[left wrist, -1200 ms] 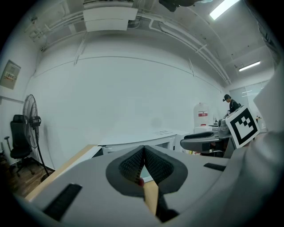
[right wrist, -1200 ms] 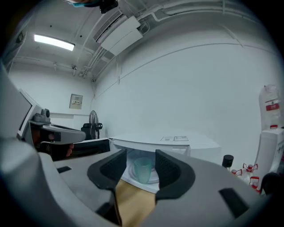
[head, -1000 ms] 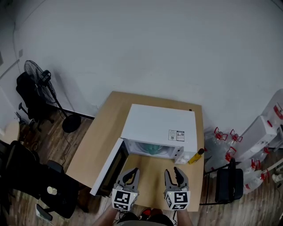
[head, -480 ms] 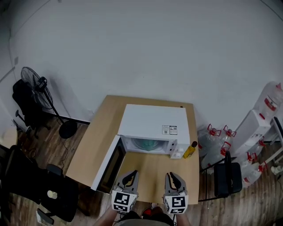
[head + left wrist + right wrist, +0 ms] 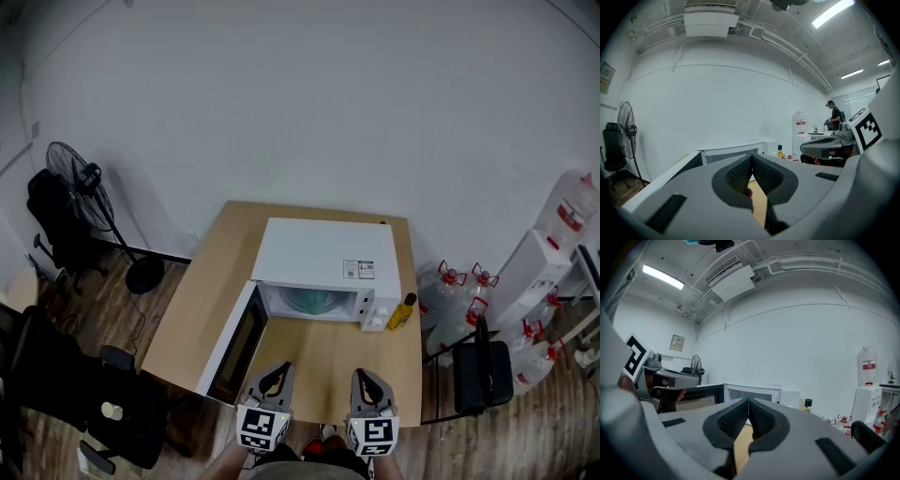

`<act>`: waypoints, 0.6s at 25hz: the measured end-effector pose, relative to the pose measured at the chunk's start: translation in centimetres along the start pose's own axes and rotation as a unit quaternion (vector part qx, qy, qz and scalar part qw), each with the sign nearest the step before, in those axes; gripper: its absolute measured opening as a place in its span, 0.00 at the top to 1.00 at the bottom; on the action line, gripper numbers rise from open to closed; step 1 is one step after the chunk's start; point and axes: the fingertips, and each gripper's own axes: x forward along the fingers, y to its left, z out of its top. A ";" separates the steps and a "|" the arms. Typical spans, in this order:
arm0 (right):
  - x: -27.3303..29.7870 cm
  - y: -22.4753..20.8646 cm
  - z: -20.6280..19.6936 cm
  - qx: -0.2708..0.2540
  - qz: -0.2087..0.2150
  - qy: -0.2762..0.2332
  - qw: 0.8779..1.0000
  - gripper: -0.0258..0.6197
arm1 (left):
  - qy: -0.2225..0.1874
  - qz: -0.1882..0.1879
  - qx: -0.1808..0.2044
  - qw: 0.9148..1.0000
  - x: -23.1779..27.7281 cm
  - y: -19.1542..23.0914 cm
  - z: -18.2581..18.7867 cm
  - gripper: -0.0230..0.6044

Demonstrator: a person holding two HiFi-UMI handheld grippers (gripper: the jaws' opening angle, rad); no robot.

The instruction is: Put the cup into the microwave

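A white microwave (image 5: 323, 258) stands on the wooden table (image 5: 211, 291), its door (image 5: 234, 339) swung open to the left. Inside the cavity sits a teal round thing (image 5: 307, 300), apparently the cup. Both grippers hover at the table's near edge, well back from the oven. My left gripper (image 5: 277, 368) is shut and empty, its tips meeting in the left gripper view (image 5: 752, 156). My right gripper (image 5: 364, 372) is closing, its jaws meeting with nothing between them (image 5: 748, 400). The microwave (image 5: 752, 392) lies ahead of both.
A yellow bottle (image 5: 404, 312) and a small white thing stand at the microwave's right corner. Water jugs (image 5: 459, 289) and a black chair (image 5: 483, 380) stand on the floor at right. A fan (image 5: 70, 173) and dark chairs are at left. A person (image 5: 833, 115) stands far off.
Both grippers have drawn back from the microwave opening toward the table's near edge. The right gripper's jaws have closed. The teal thing stays inside the oven.
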 end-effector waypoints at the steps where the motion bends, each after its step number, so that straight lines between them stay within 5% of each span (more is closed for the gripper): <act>1: -0.1 0.1 0.0 0.000 0.001 0.000 1.000 0.93 | 0.000 0.001 0.000 1.000 -0.1 0.0 0.0 0.93; 15: -0.4 0.3 0.3 0.001 0.013 -0.003 1.000 0.93 | 0.002 0.005 0.003 1.000 -0.4 -0.1 -0.1 0.93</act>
